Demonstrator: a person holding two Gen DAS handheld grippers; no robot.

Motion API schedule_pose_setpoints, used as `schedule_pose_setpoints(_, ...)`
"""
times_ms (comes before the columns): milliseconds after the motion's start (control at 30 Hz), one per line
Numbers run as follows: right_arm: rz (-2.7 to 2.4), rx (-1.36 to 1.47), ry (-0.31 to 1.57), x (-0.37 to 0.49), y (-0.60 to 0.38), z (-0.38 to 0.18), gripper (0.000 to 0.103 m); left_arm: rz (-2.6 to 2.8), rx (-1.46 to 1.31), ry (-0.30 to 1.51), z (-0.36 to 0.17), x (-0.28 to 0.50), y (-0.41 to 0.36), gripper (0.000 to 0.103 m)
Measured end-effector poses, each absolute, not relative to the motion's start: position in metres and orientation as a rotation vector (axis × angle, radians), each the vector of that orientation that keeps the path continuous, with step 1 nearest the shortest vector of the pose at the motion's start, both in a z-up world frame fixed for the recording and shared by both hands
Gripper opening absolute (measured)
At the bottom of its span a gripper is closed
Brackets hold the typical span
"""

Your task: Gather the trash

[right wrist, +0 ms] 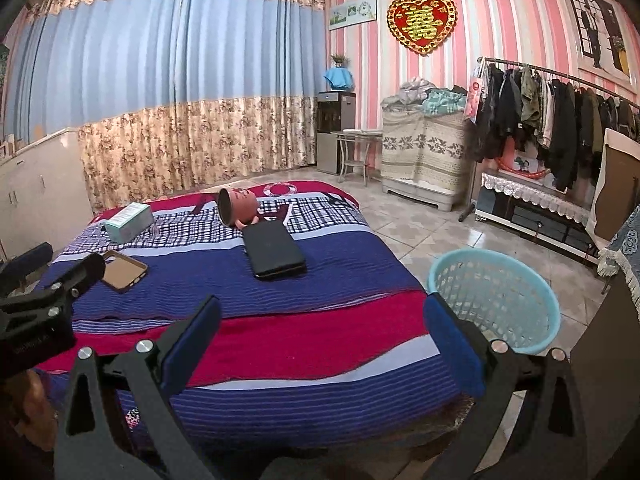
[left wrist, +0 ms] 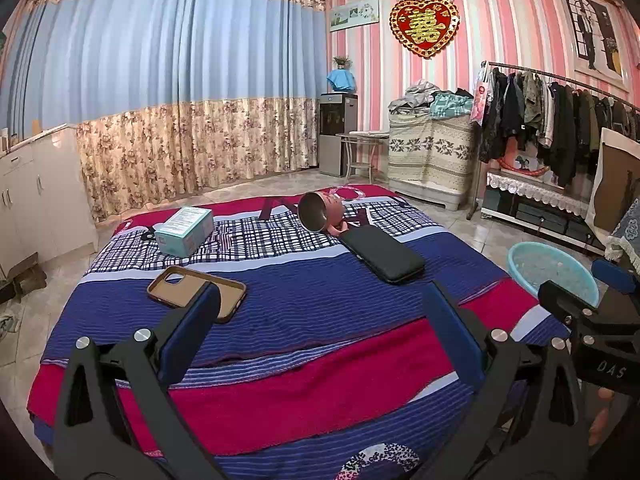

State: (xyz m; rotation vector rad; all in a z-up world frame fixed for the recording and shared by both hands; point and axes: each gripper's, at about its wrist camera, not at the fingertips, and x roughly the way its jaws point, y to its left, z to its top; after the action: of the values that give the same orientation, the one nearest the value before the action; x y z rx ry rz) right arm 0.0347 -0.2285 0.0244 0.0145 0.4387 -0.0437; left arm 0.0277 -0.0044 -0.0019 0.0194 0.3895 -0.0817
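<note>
Basically nothing collected yet: both the left gripper point(left wrist: 320, 320) and right gripper point(right wrist: 320, 328) hang wide and empty over the bed's point(left wrist: 320, 380) near edge, box point(left wrist: 184, 230), case point(left wrist: 196, 292), cup point(left wrist: 320, 210), wallet point(left wrist: 382, 254) all on it, basket point(right wrist: 494, 304) off its right edge.

A gold double-happiness character is showing on the red heart sign point(left wrist: 425, 26) hanging on the striped wall. "DAS" is showing on the right gripper point(left wrist: 576, 292). Print on the teal box point(left wrist: 185, 230) is staying unreadable.
</note>
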Motion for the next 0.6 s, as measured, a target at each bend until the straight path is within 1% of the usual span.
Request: schedule_pose_setpoints(600, -0.084, 0.018, 0.393, 0.0301, -0.2284, 0.0237, 0.098, -0.103, 0.037, 0.384, -0.01, 0.0262, -0.0118, 0.098)
